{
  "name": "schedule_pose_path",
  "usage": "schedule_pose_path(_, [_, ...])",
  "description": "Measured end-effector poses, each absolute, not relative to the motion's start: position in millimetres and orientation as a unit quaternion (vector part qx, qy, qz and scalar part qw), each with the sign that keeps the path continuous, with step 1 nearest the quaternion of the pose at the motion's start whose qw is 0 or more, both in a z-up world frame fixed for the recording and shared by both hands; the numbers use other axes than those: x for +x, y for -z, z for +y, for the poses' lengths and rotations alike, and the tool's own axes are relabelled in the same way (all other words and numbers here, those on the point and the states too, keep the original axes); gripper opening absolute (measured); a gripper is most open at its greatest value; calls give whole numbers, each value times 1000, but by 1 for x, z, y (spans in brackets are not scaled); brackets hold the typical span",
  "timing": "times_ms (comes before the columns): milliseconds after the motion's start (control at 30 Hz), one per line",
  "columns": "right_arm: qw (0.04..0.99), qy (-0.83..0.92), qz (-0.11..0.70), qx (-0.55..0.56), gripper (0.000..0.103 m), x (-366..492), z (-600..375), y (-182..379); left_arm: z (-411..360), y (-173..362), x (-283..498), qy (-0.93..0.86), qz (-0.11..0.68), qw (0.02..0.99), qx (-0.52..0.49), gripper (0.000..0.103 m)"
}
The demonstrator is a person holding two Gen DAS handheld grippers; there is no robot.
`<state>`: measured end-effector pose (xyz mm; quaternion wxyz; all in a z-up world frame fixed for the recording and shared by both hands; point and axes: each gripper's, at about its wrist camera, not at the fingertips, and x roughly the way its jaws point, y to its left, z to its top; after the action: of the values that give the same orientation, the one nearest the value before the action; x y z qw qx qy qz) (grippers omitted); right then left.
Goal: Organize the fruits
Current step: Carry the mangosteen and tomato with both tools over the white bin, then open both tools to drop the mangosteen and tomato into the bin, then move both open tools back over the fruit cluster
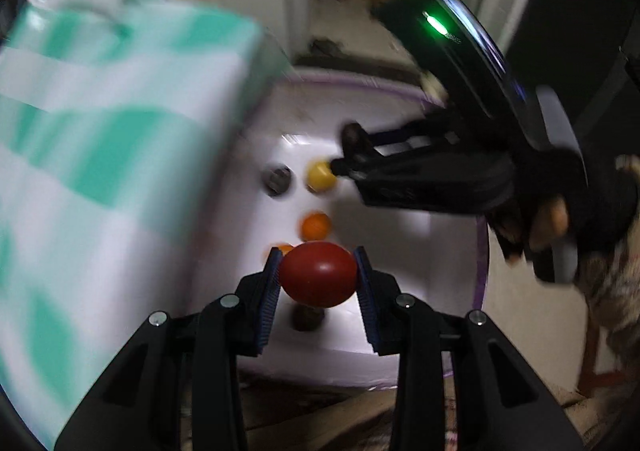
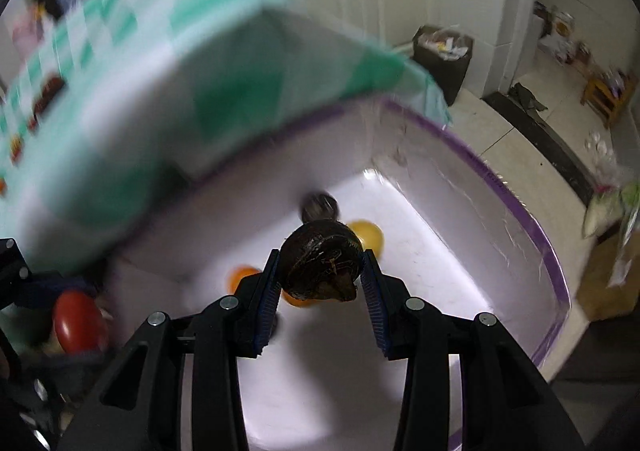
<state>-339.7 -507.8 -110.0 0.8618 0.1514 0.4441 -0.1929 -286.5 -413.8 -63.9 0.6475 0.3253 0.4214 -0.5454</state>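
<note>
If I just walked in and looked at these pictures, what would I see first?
You'd spot the shiny red fruit pinched in the left gripper, right above a white box with a purple rim. The right gripper is clamped on a dark brown, wrinkly fruit over the same box, where a yellow fruit and orange ones lie on the bottom. A big green-and-white checked cloth hangs beside the box.

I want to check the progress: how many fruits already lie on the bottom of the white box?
At least 4 on the box floor: a dark fruit, a yellow fruit, two orange fruits. The grippers may hide more.
</note>
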Motion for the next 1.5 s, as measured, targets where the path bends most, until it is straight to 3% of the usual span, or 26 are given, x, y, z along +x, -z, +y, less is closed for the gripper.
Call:
schedule_pose_path(200, [803,146,571,84,40,-311,-520,166,-444,143,-291,534,519,564,356,36])
schedule_pose_path(333, [773,130,619,58,40,-305,-522,191,-455,167,-294,533,547,532,365,36])
schedule_pose_path(833, [737,134,661,41,41,-281,-522,219,-455,198,-302,517,588,496,375,38])
schedule_pose_path(900, [736,140,661,47,42,-282,-524,219,-454,197,-303,518,588,500,370,47])
schedule_pose_path(1000, [743,145,651,60,54,-285,-528,214,-452,193,-300,524,578,510,362,62])
schedule_pose_path(1133, [757,164,629,68,67,-289,-533,198,-444,163,-304,550,527,545,350,71])
schedule_pose_path(1233, [776,206,592,69,72,-299,-535,164,-425,116,-312,592,437,592,329,78])
schedule_pose_path(1333, [802,249,539,70,75,-314,-530,114,-391,54,-320,626,317,654,285,91])
schedule_pose_path(1367, [817,262,509,67,77,-318,-523,89,-372,28,-318,622,268,687,264,99])
schedule_pose_path(1433, [856,263,441,60,86,-322,-500,39,-345,-3,-309,606,222,727,235,101])
schedule_pose_path(1500, [888,249,382,53,88,-324,-473,1,-313,-31,-292,578,197,765,204,101])
